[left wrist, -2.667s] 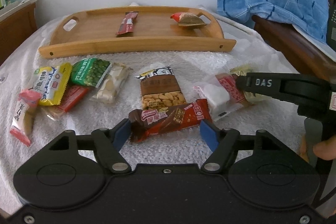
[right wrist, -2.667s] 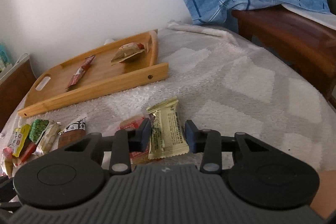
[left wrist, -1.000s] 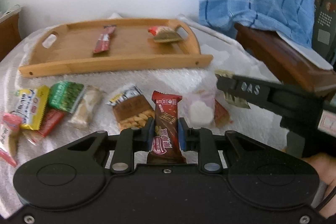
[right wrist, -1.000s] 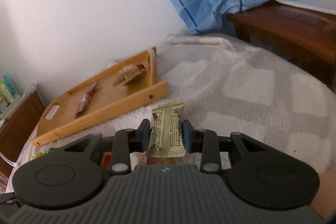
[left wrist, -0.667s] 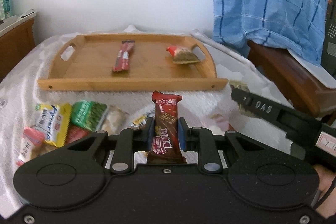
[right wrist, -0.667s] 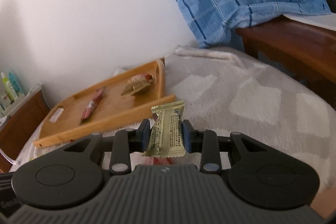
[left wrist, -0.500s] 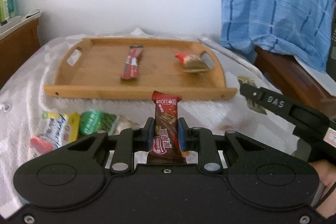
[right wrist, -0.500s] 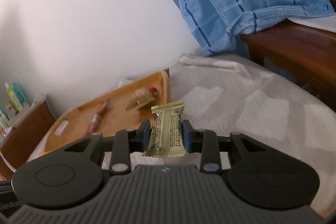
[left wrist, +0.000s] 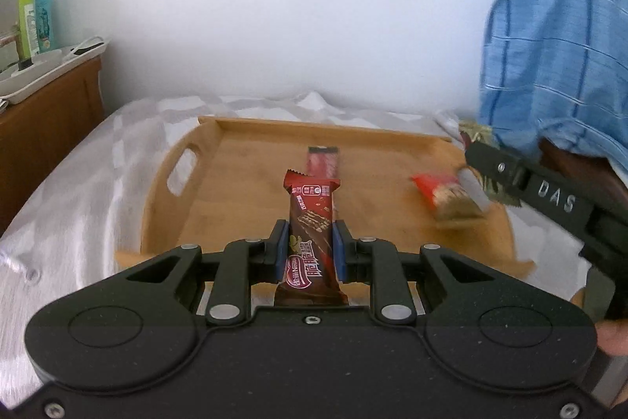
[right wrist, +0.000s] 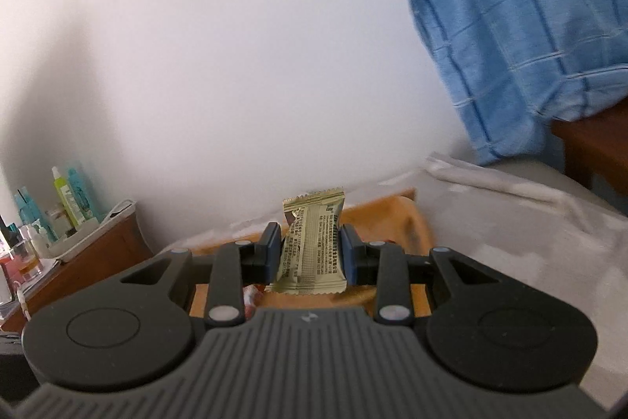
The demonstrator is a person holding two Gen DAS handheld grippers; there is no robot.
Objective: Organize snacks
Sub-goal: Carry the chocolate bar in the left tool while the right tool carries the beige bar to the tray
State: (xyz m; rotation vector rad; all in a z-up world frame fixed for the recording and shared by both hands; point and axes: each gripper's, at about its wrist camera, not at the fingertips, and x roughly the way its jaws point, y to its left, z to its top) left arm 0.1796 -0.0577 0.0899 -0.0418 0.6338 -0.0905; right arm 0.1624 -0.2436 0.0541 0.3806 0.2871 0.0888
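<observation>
A: What was behind everything in the left wrist view?

B: A white wall filled the top of the frame, and a grey-white blanket covered the surface below it. A wooden cabinet with bottles on it stood at the left edge, and a blue checked cloth hung at the upper right.

A: And the snacks?

B: A wooden tray lay in the middle of the frame. The left gripper pinched a brown chocolate bar, upright, low in the centre and in front of the tray. On the tray, a red stick packet lay just behind the bar's top, and a red and tan packet lay toward the right. The right gripper entered from the right edge, above that packet, with a gold wrapper showing around its tip.

A: What did the right wrist view show?

B: Mostly the white wall, with the blue cloth at the upper right and the cabinet at the lower left. The right gripper was closed on a gold snack packet, standing upright in the lower centre. The tray was only partly visible behind the fingers, blurred.
</observation>
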